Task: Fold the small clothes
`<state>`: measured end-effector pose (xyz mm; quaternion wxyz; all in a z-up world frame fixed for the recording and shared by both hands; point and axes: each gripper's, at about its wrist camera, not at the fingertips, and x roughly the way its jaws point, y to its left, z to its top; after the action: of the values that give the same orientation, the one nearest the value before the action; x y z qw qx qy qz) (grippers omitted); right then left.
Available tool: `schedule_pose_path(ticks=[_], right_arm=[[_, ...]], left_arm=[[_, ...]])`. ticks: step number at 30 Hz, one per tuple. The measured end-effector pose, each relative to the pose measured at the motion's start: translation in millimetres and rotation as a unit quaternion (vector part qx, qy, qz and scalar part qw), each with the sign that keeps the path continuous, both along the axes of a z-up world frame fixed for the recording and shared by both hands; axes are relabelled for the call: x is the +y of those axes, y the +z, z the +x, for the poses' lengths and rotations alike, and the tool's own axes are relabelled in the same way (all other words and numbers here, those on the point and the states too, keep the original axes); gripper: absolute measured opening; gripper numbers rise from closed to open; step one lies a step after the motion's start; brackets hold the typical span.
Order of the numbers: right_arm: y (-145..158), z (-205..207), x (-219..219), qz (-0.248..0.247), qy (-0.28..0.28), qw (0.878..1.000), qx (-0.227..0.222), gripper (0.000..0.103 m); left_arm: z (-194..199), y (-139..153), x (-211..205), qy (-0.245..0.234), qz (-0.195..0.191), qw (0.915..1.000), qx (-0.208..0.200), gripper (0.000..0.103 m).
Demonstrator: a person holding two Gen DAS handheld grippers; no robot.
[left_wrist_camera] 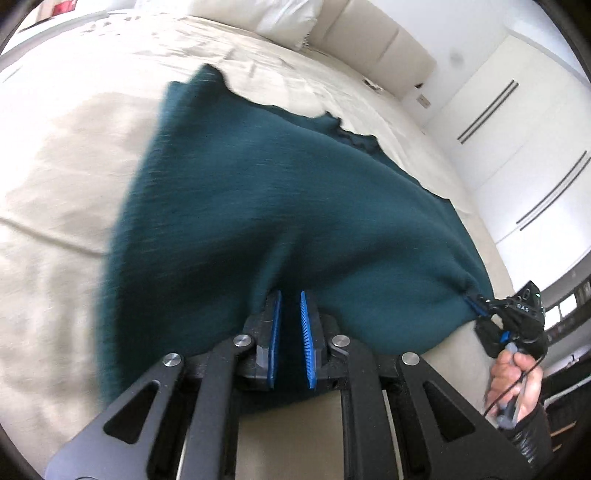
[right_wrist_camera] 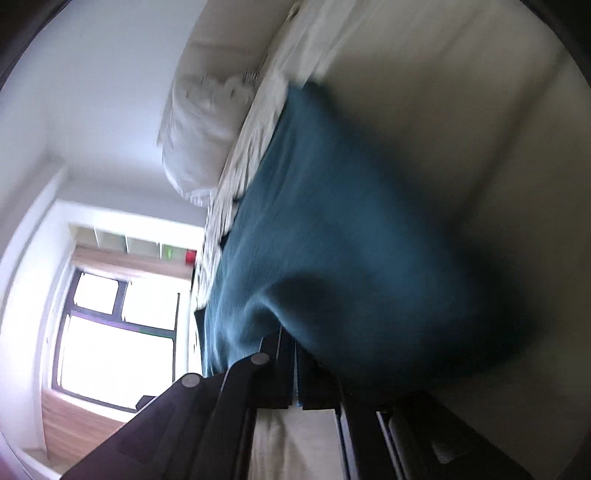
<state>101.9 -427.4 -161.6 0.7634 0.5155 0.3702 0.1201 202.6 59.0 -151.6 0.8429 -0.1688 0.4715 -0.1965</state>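
Note:
A dark teal knitted garment [left_wrist_camera: 258,206] is stretched over the cream bed [left_wrist_camera: 55,184], its near edge lifted. My left gripper [left_wrist_camera: 291,299] has its blue pads [left_wrist_camera: 275,332] a narrow gap apart, with teal cloth gathered at the tips and a fold running up from them. My right gripper [left_wrist_camera: 476,299] shows at the right of the left wrist view, pinching the garment's other corner, held by a hand [left_wrist_camera: 517,380]. In the blurred right wrist view the garment [right_wrist_camera: 332,240] hangs from my shut right gripper [right_wrist_camera: 291,339].
White pillows [left_wrist_camera: 258,11] and a padded headboard [left_wrist_camera: 376,40] lie at the far end of the bed. White wardrobe doors [left_wrist_camera: 517,147] stand to the right. A window [right_wrist_camera: 110,332] and wooden floor [right_wrist_camera: 66,428] show in the right wrist view.

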Motion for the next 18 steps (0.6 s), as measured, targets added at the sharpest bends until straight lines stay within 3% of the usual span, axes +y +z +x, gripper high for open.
schedule_pose_path(ticks=[3,5,7,8,10,13,16,18], right_arm=[[9,-13,-19,-0.02,-0.028,0.999,-0.002,0.0],[22,-27,-28,-0.035,-0.049,0.998,-0.005,0.006],[44,-41,-36,-0.074,-0.071,0.995,-0.015,0.04],[52,-51,-39,-0.085,-0.081,0.993,-0.021,0.043],[70,-49,-35,-0.09,-0.077,0.992,-0.045,0.044],[80,-12,-10,-0.069,-0.03,0.995,-0.064,0.045],[68,36,36,-0.019,0.024,0.997,-0.072,0.045],[46,71,72,0.016,0.064,0.996,-0.056,0.045]], left_arm=[[-8,4,18,0.01,0.001,0.9999,-0.003,0.012],[-7,10,27,0.025,0.025,0.9994,-0.006,0.012],[-9,15,41,0.042,0.032,0.9986,-0.007,0.012],[-8,20,47,0.055,0.038,0.9977,-0.008,0.012],[-2,33,53,0.074,0.048,0.9958,-0.026,0.012],[13,53,38,0.061,0.028,0.9964,-0.052,0.012],[42,65,2,0.023,0.007,0.9959,-0.087,0.012],[68,57,-22,0.0,0.005,0.9967,-0.081,0.012]])
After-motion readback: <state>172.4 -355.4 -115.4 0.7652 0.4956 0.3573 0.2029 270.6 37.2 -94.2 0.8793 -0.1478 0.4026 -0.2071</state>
